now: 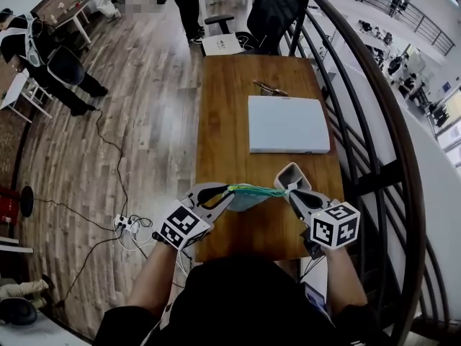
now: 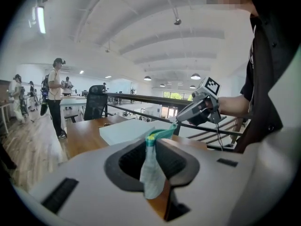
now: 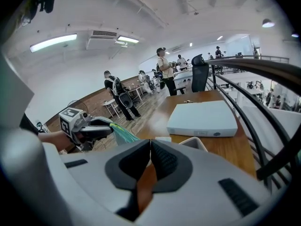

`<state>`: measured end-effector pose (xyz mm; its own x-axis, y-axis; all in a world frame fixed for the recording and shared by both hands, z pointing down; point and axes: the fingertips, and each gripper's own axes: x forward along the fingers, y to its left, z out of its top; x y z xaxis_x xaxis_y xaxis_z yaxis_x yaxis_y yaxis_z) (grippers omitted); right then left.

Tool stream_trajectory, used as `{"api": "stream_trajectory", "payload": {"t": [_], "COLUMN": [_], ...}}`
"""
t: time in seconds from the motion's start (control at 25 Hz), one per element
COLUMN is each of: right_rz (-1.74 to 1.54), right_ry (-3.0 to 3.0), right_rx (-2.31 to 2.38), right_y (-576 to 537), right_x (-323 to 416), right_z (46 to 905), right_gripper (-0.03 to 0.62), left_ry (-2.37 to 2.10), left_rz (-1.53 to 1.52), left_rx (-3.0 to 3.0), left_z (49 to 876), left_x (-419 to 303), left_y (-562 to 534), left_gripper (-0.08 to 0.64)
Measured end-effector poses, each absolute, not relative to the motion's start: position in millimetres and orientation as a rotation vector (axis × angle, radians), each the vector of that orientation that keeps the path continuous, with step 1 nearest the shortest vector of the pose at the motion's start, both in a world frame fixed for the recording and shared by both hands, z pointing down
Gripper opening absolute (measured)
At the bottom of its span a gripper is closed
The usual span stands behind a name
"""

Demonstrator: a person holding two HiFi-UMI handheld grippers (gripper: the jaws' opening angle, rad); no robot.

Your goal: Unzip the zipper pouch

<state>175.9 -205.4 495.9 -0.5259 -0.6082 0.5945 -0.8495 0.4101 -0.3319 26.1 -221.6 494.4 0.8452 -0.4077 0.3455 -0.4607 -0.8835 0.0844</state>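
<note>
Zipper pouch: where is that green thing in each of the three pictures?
Head view: zipper pouch low centre, stretched between left gripper and right gripper.
Left gripper view: zipper pouch bottom centre, pinched in that gripper's jaws.
Right gripper view: zipper pouch left of centre, at the left gripper's tip.
Shared landmark: the flat white box.

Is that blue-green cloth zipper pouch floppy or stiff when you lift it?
Probably floppy: the blue-green cloth zipper pouch sags between the left gripper and right gripper. Likely light too: just its pinched ends carry it.
</note>
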Motion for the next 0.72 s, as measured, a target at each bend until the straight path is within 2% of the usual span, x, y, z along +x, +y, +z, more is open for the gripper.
{"api": "stream_trajectory", "payload": {"t": [0.16,0.2,0.24,0.28,0.72], "right_rz": [0.859,0.838,0.816,0.799,0.756], "right_ry": [-2.273,-2.264,-2.254,-2.247,-2.273], "right_rx": [1.270,1.278,1.286,1.292,1.390], "right_y": [-209,-210,-212,-213,-214], "right_x": [181,183,184,186,192], "right_z": [500,501,502,503,493], "right_gripper": [0.007,0.034,0.095,0.108,0.086], "left_ry": [-0.683,-0.690,-0.696,-0.700,-0.812], "left_rz": [0.356,0.330,0.312,0.301,0.240], "left_rx": [2.767,2.751,2.741,2.732,2.691], "left_z": [493,492,490,489,486], "left_x": [26,25,24,22,-10], "left_y": [-233,-235,-237,-237,-235], "left_gripper": [0.119,0.124,0.126,0.126,0.126]}}
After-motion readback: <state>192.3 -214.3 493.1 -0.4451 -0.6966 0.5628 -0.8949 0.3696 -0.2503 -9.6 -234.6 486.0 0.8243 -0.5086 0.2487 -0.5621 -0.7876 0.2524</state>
